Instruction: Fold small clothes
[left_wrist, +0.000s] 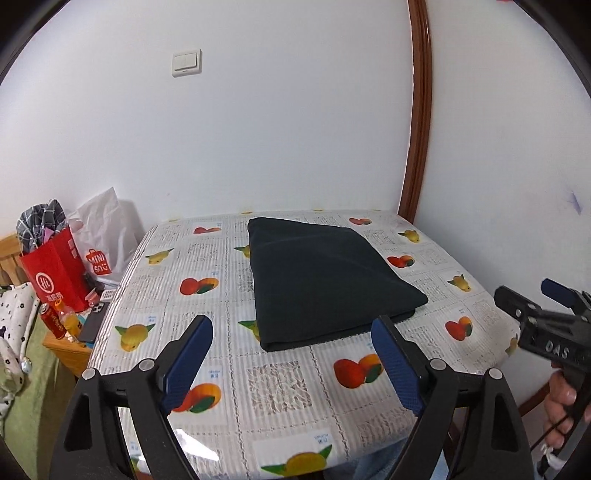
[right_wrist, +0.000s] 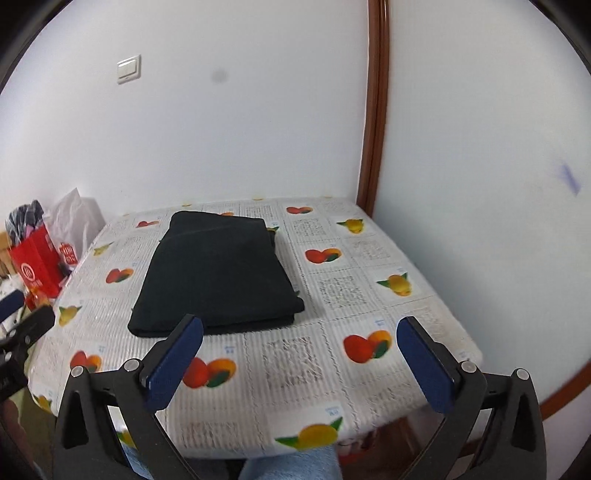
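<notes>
Folded dark cloth (left_wrist: 328, 280) lies flat on the worktop (left_wrist: 288, 387), ahead of both sets of fingers. Left gripper (left_wrist: 291, 354) and right gripper (right_wrist: 301, 354) hang above it, spread and empty, judged released because folding looks complete.

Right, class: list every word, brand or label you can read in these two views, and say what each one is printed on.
"MINISO": white shopping bag left of the table.
"DAS": body of the right gripper; the letters after it are cut off.
Chinese characters under a round logo: red paper bag, too blurred to read.
Small blue labels on the fruit tablecloth: too small to read.
</notes>
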